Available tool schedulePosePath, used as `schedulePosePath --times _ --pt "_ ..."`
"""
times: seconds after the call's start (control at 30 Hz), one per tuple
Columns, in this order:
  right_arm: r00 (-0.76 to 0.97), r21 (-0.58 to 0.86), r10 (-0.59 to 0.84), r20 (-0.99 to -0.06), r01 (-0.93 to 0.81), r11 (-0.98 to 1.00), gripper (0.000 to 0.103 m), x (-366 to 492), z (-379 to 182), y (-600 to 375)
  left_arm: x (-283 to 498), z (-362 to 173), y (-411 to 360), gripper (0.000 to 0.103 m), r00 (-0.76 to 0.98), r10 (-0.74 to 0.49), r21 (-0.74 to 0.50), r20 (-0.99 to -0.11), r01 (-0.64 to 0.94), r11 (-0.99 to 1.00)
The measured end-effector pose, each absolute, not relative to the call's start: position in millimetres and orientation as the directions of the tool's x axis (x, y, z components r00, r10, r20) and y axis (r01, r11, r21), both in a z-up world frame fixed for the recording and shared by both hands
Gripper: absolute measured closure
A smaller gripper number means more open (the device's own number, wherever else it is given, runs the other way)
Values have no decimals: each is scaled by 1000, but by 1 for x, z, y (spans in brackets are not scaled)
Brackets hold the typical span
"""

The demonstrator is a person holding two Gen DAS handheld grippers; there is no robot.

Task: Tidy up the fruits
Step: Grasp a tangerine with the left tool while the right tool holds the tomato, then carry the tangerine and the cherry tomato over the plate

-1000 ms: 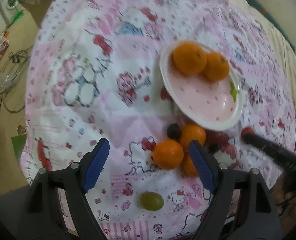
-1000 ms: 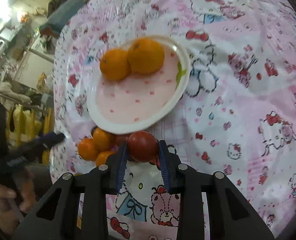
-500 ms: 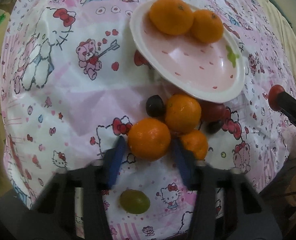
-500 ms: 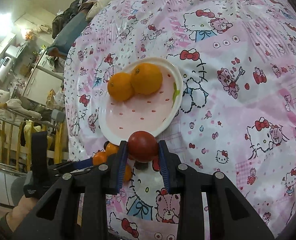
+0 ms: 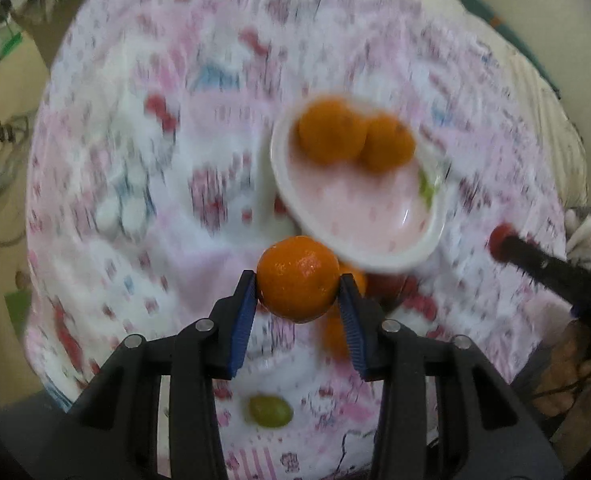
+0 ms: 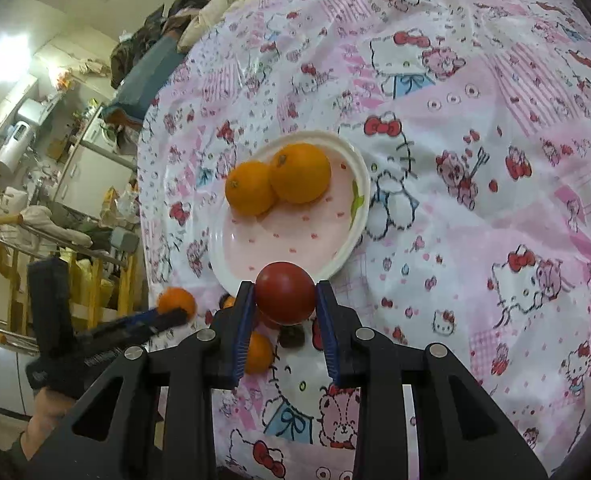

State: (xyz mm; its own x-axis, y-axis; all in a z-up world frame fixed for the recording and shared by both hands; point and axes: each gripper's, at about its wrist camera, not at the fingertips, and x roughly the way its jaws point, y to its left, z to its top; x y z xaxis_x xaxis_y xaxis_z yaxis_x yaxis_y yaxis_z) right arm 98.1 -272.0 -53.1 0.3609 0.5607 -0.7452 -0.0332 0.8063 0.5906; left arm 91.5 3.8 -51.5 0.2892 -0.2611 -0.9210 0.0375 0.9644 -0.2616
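Note:
My left gripper (image 5: 298, 286) is shut on an orange (image 5: 297, 279) and holds it above the cloth, just in front of the pink plate (image 5: 379, 216). The plate holds two oranges (image 5: 331, 130). My right gripper (image 6: 284, 295) is shut on a dark red tomato (image 6: 284, 293) at the near rim of the same plate (image 6: 279, 248), which carries two oranges (image 6: 300, 173). More oranges (image 6: 258, 353) and a dark fruit (image 6: 291, 337) lie on the cloth below. The left gripper with its orange (image 6: 176, 303) shows at left.
A green grape (image 5: 270, 411) lies on the pink cartoon-print tablecloth (image 6: 475, 184) near the front edge. The right gripper's tip with the tomato (image 5: 500, 239) shows at the right of the left wrist view. Furniture and clutter stand beyond the table's left edge (image 6: 55, 184).
My left gripper went down around an orange in the pile, shut on it and lifted it. My right gripper rose with the tomato still held.

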Motion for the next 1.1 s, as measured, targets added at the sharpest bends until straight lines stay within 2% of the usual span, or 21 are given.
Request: schedulePosePath --times 0.23,0.8,1.1 --pt "387 567 547 -742 -73 820 71 130 -42 -274 135 -37 -9 66 327 -244 -223 -913 100 970" --pt "246 454 467 -849 -108 884 71 191 -97 -248 177 -92 -41 66 204 -212 -193 -956 112 975" --pt "207 469 475 -855 -80 880 71 190 -112 -244 180 -101 -44 65 215 -176 -154 -961 113 982"
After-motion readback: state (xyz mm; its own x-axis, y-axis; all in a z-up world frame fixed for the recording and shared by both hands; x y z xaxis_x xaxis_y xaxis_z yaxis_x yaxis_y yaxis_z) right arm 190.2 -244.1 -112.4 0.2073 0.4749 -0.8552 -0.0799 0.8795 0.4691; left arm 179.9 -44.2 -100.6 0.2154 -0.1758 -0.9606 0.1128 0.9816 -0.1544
